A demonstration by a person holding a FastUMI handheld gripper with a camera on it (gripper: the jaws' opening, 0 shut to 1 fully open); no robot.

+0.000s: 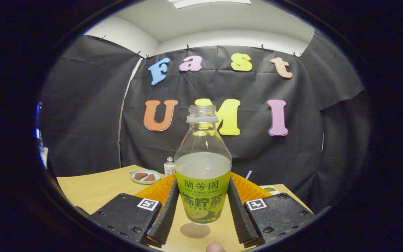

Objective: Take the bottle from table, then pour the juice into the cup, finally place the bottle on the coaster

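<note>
A clear plastic bottle [203,182] with a green label and no cap stands upright between my fingers. Pale juice fills it to just above the label. My gripper [203,189] is shut on the bottle, one finger [166,213] pressing the label's left side and the other [238,210] its right. The bottle's base hangs a little above the wooden table [93,189], with a round shadow [194,230] under it.
An orange ribbed dish [152,192] lies just behind the bottle and fingers. Beyond it to the left are a small pale-green plate [145,176] with brown pieces and a little white bottle [169,166]. A white card [270,189] lies to the right. A person's fingertip [215,247] shows below.
</note>
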